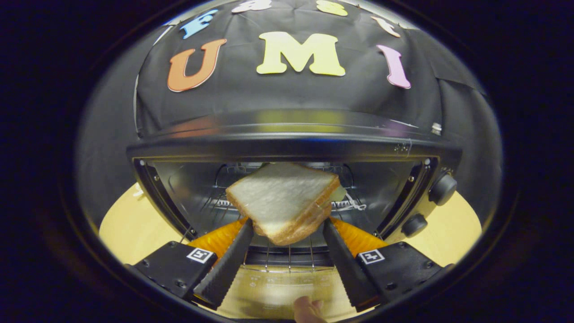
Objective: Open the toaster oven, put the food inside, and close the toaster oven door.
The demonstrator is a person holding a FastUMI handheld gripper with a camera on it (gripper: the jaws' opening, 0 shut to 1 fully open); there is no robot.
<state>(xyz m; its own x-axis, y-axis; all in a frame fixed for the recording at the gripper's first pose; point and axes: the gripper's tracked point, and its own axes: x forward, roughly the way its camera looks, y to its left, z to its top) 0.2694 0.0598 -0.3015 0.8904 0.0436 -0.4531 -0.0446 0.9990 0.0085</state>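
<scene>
The black toaster oven stands just ahead with its door folded down flat beneath my fingers. A slice of white bread with a brown crust hangs tilted at the oven's mouth, above the front of the wire rack. My gripper is shut on the slice's lower part, with both fingertips pressing its sides. The shiny oven cavity lies open behind the bread.
Two black knobs sit on the oven's right side. The oven rests on a pale yellow table. A person's fingertip shows below the open door, between my fingers.
</scene>
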